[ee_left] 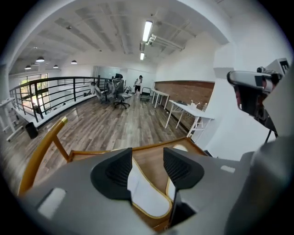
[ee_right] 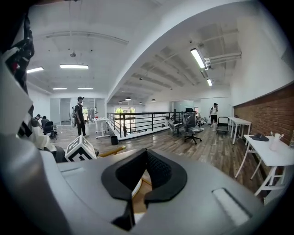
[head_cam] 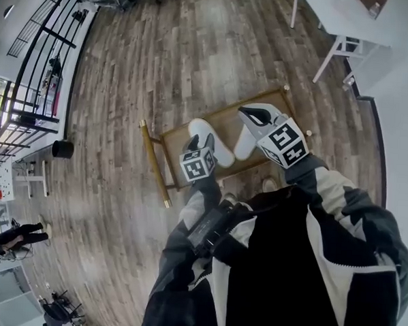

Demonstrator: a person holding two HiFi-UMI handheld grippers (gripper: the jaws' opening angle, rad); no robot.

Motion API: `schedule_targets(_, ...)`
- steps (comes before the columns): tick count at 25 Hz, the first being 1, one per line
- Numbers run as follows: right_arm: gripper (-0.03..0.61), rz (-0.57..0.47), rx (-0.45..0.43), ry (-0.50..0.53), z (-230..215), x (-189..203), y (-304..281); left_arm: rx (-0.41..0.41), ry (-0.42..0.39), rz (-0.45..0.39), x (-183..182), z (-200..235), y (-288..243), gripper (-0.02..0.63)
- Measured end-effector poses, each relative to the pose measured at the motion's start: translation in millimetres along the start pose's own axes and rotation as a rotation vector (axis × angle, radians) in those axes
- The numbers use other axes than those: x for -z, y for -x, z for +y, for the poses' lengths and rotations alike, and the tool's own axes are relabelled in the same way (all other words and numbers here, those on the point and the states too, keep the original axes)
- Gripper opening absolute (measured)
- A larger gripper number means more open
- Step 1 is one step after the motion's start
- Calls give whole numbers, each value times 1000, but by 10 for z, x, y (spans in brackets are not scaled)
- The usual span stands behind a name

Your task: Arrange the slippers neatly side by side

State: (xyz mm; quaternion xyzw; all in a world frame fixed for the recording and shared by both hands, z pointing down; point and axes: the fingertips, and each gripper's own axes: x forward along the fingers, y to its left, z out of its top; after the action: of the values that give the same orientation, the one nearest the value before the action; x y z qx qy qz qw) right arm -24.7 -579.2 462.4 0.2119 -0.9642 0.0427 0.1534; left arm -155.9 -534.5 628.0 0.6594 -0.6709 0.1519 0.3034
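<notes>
White tan-rimmed slipper is lying lengthwise at lower centre, just below the left tongs, which are standing wide; right tongs are pressing together, empty.

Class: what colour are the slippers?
White slippers with tan edging; best seen in the left gripper view.

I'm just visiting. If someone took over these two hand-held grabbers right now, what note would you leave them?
Left gripper: open and empty, poised over the left slipper.
Right gripper: shut, holding nothing, over the right slipper.
Both slippers lie on the wooden stand, close together but splayed in a V, not parallel.
Done: nothing evident yet.
Left: turn them until they sit neatly side by side.
</notes>
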Motion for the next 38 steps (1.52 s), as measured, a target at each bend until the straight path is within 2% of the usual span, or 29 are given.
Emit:
schedule_targets(6, 5, 51, 53, -2, -225, 170, 59, -25, 127, 174, 506, 186, -500, 309)
schedule_targets(13, 5, 95, 100, -8, -369, 329, 162, -48, 212, 257, 776, 290, -802, 330)
schedule_targets(20, 5, 121, 127, -19, -481, 430, 238, -81, 189, 325, 925, 347, -1000, 336)
schedule_targets(24, 5, 123, 121, -19, -471, 448, 261, -81, 190, 333, 916, 314, -1053, 336)
schedule_targets(30, 5, 127, 113, -17, -462, 460, 267, -129, 170, 378, 1012, 459, -1095, 336)
schedule_targets(35, 5, 133, 124, -19, -487, 491, 323, -121, 189, 380, 1029, 454, -1125, 326)
schedule_targets(37, 5, 136, 127, -20, -496, 489, 337, -122, 179, 388, 1018, 454, -1125, 262)
schedule_targets(38, 5, 137, 127, -19, -499, 489, 346, -127, 170, 395, 1016, 454, -1116, 192)
